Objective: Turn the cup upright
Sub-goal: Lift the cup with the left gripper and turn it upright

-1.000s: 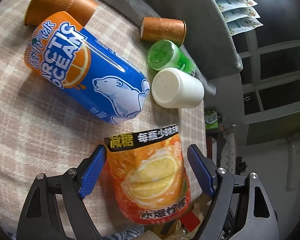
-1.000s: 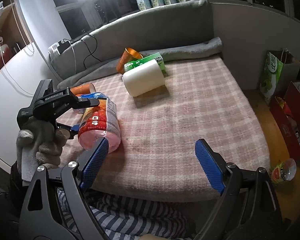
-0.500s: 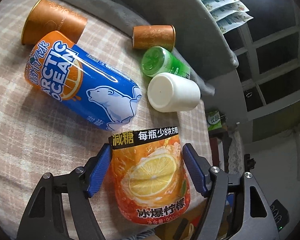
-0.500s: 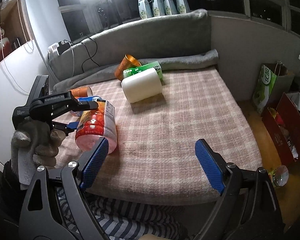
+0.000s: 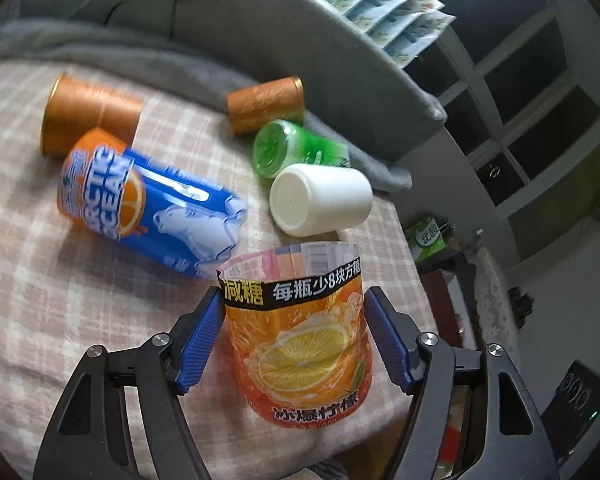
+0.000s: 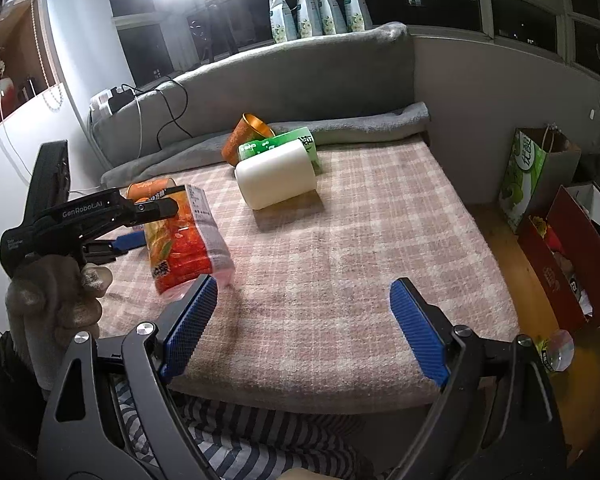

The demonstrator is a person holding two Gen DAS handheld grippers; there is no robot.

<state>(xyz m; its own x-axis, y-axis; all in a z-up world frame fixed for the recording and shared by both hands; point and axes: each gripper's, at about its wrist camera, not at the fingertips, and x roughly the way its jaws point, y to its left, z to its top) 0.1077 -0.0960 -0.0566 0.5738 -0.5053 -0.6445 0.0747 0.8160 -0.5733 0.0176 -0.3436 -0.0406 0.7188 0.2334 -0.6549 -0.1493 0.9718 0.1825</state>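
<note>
My left gripper (image 5: 294, 336) is shut on an orange cup with a lemon label (image 5: 300, 344), its blue pads pressed on both sides. The cup is tilted up off the checked cloth, open rim pointing away. In the right wrist view the same cup (image 6: 186, 236) leans in the left gripper (image 6: 140, 224), its base near the cloth. My right gripper (image 6: 304, 328) is open and empty above the front of the cloth.
Lying on the checked cloth (image 5: 40, 280): a blue Arctic Ocean cup (image 5: 152, 204), a white cup (image 5: 320, 200), a green cup (image 5: 288, 148), two orange-brown cups (image 5: 88, 114) (image 5: 264, 104). A grey cushion (image 6: 260, 80) backs them. Bags (image 6: 536, 172) stand on the floor at right.
My left gripper closed on the lemon-label cup and has lifted and tilted it up from lying flat. The right gripper stayed open and nearly still.
</note>
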